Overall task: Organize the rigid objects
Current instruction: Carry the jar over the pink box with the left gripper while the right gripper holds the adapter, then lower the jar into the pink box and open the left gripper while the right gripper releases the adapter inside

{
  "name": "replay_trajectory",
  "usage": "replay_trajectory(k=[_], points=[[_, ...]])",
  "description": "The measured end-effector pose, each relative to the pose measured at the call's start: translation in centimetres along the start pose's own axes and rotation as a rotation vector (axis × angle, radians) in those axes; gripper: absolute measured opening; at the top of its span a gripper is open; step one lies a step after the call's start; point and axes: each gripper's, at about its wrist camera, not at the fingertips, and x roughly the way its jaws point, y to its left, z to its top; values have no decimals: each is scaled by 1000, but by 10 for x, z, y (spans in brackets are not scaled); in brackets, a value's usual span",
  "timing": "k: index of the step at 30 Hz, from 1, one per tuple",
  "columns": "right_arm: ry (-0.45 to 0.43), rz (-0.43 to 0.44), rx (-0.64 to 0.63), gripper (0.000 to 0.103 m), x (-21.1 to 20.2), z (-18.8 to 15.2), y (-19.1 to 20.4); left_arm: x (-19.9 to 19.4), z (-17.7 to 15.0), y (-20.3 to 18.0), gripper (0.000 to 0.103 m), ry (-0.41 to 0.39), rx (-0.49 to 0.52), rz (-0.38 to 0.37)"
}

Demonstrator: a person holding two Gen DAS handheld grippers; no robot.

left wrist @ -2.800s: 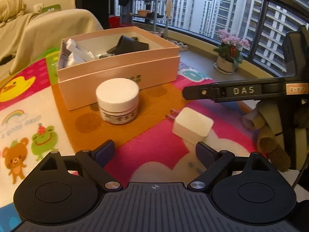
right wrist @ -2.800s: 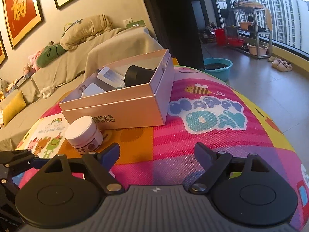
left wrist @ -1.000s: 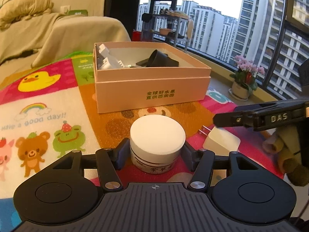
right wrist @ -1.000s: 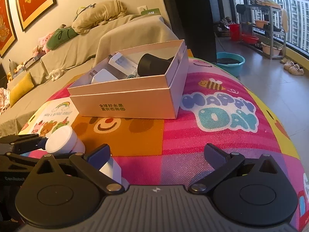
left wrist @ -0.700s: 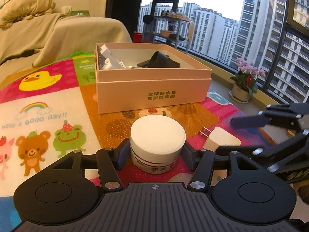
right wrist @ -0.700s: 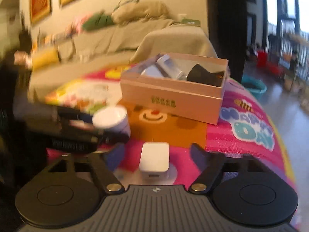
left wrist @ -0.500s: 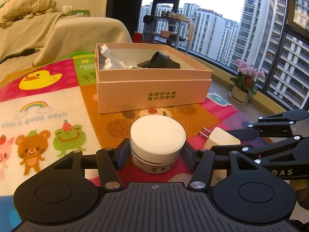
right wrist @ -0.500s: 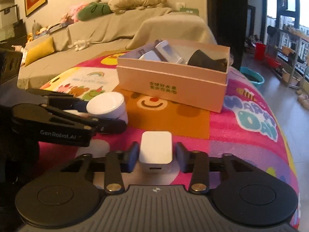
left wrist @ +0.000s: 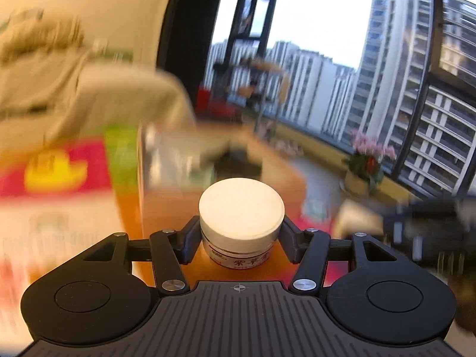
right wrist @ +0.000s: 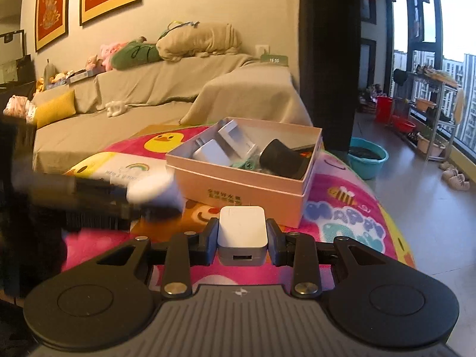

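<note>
My left gripper (left wrist: 241,238) is shut on a white round jar (left wrist: 241,211) with a flat lid and holds it above the mat, near the blurred pink box (left wrist: 190,160). My right gripper (right wrist: 241,238) is shut on a white USB charger plug (right wrist: 241,226), lifted just in front of the open pink box (right wrist: 247,178). The box holds white chargers (right wrist: 212,153), a black cup-like object (right wrist: 282,157) and other small items. The left gripper with the jar (right wrist: 151,190) shows blurred at the left of the right wrist view.
A colourful play mat (right wrist: 351,217) covers the surface under the box. A covered sofa (right wrist: 166,89) stands behind. A teal basin (right wrist: 367,156) and a shoe rack (right wrist: 425,113) are on the floor at the right. A flower pot (left wrist: 367,166) sits by the window.
Both grippers have lifted their objects off the mat and moved toward the box. The left wrist view is now blurred by fast motion.
</note>
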Motion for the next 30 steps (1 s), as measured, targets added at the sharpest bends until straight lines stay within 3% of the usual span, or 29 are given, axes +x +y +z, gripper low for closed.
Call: replay_trajectory(k=[3,7,10,13,15,20,26,30], points=[[3,4,0,32,3,0,0,34,48,7,60,10,7,12],[13,2,-1,32,10,-2,3,112,94,34,60,194,-104,11],[7,-14,-14,32,11,-3,4,154,105,48,60,297,-156,58],[5,-17,-13,32,11,-4,-1,182,107,54,60,345,-115,146],[11,-18,-6,32,14,-6,-6,196,104,58,60,382,-112,164],[29,-16,18,32,25,-11,-12,212,100,46,60,408,-15,203],[27,-11,18,32,24,-14,-12,201,103,57,59,406,-118,155],[30,-18,26,32,24,-14,-14,173,107,64,59,304,-155,109]])
